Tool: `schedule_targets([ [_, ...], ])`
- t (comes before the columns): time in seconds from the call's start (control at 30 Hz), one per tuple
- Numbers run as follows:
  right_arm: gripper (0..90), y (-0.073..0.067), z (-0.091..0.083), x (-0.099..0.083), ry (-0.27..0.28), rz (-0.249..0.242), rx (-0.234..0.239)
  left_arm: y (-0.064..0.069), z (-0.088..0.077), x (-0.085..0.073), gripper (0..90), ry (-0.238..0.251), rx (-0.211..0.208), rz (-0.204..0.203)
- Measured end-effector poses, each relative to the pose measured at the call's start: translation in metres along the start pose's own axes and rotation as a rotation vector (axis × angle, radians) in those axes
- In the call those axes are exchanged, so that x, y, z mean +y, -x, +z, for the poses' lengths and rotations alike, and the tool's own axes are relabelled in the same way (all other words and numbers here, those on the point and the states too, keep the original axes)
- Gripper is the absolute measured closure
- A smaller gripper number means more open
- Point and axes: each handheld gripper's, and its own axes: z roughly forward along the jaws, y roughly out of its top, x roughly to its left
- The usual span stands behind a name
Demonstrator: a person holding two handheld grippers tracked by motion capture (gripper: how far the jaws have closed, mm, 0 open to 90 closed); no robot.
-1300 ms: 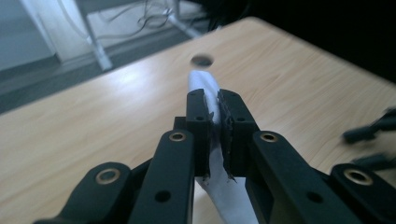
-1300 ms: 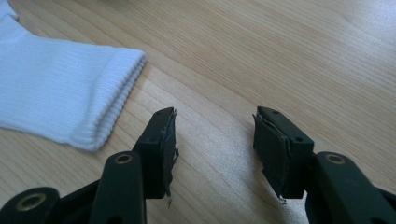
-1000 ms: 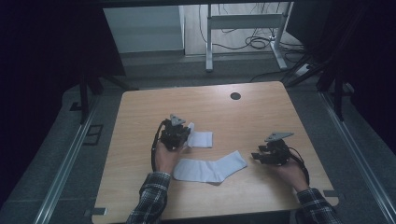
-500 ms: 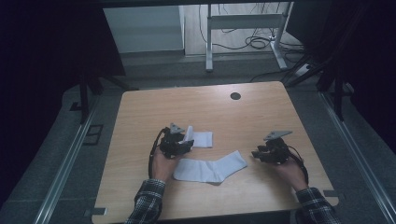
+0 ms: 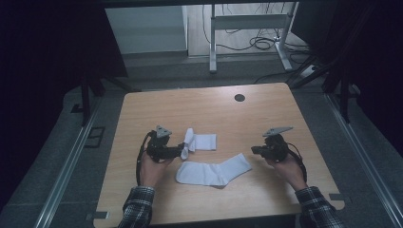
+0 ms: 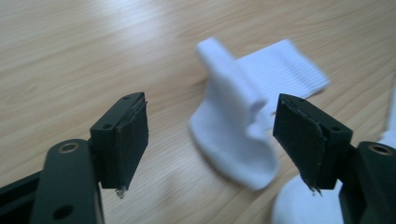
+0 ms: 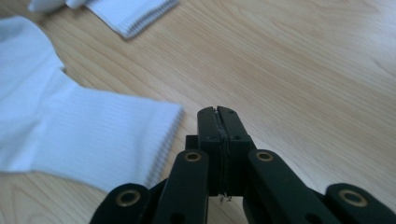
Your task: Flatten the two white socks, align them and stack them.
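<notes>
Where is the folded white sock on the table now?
In the high view, the folded sock lies left of the table's middle, just ahead of the left gripper and behind the flat sock.

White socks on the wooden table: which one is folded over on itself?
The farther white sock, lying in front of the open left gripper; its foot end stands doubled up. The nearer white sock lies spread flat.

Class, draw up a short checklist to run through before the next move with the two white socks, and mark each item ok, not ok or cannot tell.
1. Left claw open, nothing between its pads: ok.
2. Folded white ribbed sock released, lying on the wooden table: ok.
3. Right claw shut, empty: ok.
4. Flat white sock untouched by either claw: ok.
5. Flat sock's cuff beside the right claw: ok.
6. Fold will hold: cannot tell.
</notes>
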Motion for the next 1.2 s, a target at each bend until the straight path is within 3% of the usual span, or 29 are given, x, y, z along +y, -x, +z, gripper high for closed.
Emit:
schedule_targets([
  [0.13, 88.4, -0.011, 0.01, 0.012, 0.005, -0.008, 0.024, -0.005, 0.007, -0.012, 23.7, -0.021, 0.018, -0.015],
  [0.37, 88.2, -0.037, 0.038, 0.034, -0.001, -0.051, 0.054, -0.006, 0.02, -0.023, 19.7, -0.024, 0.014, -0.034],
  [0.73, 88.0, -0.064, 0.081, 0.066, 0.011, -0.056, 0.088, -0.002, 0.036, -0.032, 17.2, -0.066, 0.029, -0.009],
  [1.0, 85.7, -0.069, 0.109, 0.068, -0.038, -0.057, 0.082, -0.006, 0.037, -0.033, 17.3, -0.075, 0.043, -0.012],
  [1.2, 86.4, -0.06, 0.103, 0.061, -0.039, -0.051, 0.067, -0.01, 0.034, -0.034, 17.3, -0.082, 0.069, -0.014],
])
